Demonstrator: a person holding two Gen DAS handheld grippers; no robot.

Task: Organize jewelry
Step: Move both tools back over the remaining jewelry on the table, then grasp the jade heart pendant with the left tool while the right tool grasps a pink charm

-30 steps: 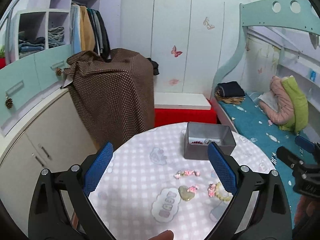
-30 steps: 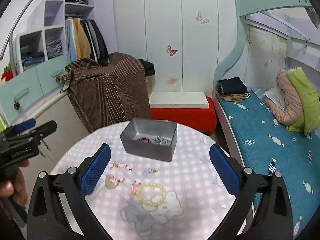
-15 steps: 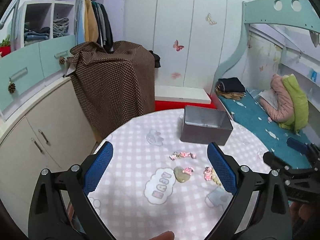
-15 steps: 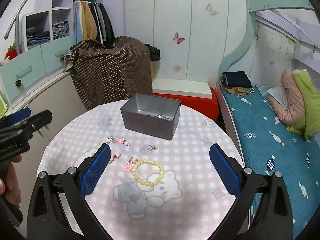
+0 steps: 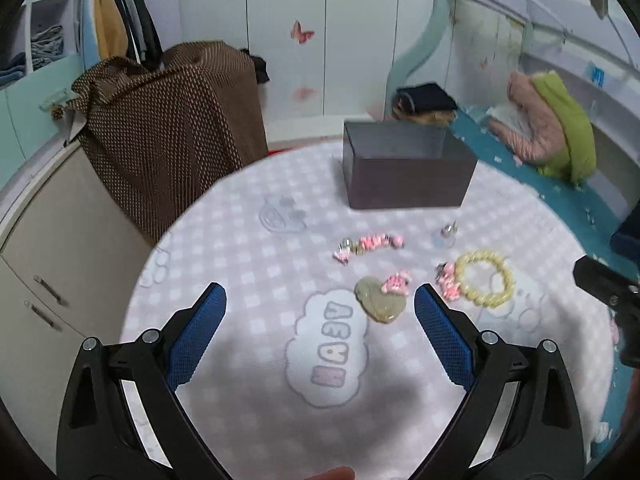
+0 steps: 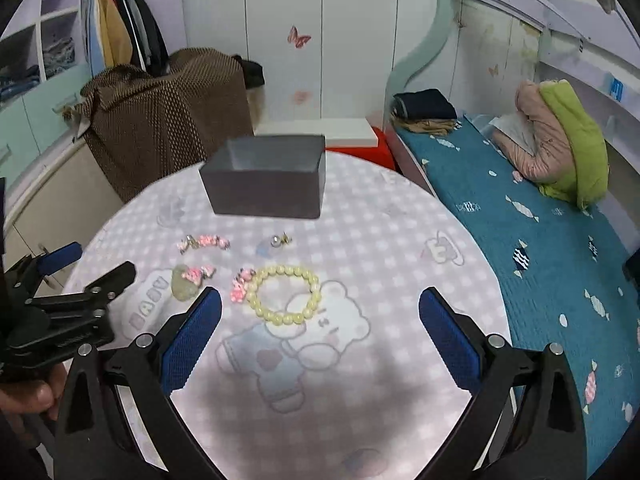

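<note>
Left wrist view shows the left claw (image 5: 320, 308) spread wide and empty above the round table (image 5: 240, 248), a green pendant (image 5: 380, 304) between its fingers. Right claw (image 6: 320, 312) hangs equally released; the yellow bead bracelet (image 6: 284, 296) lies at its 11 o'clock, the grey box (image 6: 266, 194) beyond at 12.

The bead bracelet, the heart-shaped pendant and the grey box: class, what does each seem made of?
Bead bracelet: glossy pale-yellow round beads, perhaps plastic or stone.
Heart-shaped pendant: smooth, mottled green, jade-like stone or resin.
Grey box: matte, sharp flat walls, probably card or plastic.
</note>
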